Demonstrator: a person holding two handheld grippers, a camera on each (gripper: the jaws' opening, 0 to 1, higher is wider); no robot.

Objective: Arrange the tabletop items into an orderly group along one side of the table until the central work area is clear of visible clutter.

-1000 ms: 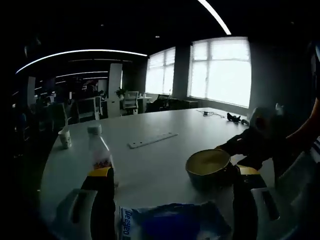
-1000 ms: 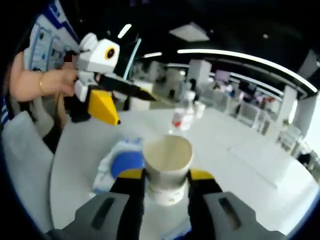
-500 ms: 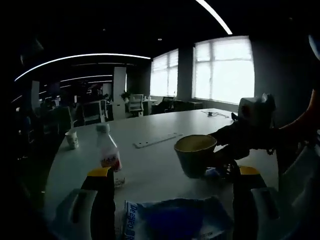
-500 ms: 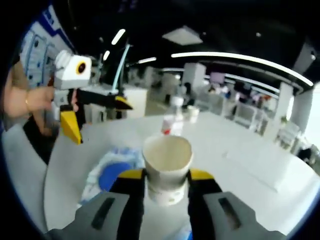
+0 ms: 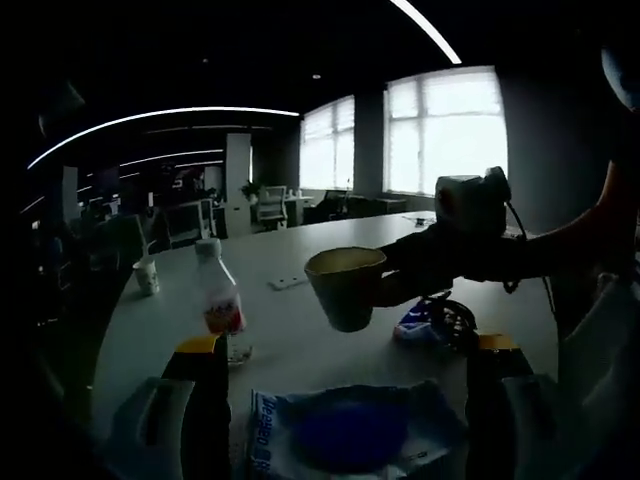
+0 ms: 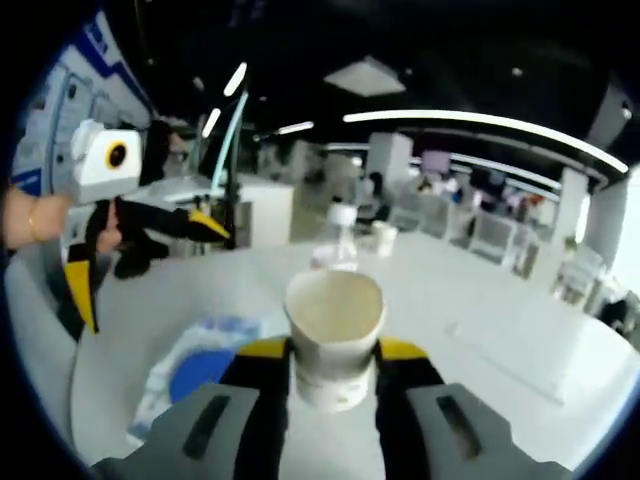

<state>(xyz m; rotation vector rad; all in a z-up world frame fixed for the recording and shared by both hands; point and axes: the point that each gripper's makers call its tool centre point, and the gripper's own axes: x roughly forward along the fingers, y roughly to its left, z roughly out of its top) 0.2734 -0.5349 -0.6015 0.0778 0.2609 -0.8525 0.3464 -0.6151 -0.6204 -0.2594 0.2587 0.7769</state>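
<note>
Over the white counter (image 6: pixel 520 350), the right claw (image 6: pixel 330 352) pinches an upright paper cup (image 6: pixel 334 330), mouth up; left claw (image 5: pixel 345 345) spread.

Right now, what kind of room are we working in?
Probably an open-plan office: a large white meeting table, office chairs and desks behind it, long ceiling strip lights and big windows.

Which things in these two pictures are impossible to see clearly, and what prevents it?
- Label of the bottle: too small and dark in the left gripper view.
- Bottle body in the right gripper view: hidden behind the paper cup, which the right gripper holds.
- Blue packet: printed text blurred, lower part cut by the edge.
- Dark object beside the cup: too dim to identify.
- Left gripper: jaws stand apart; nothing between them.
</note>
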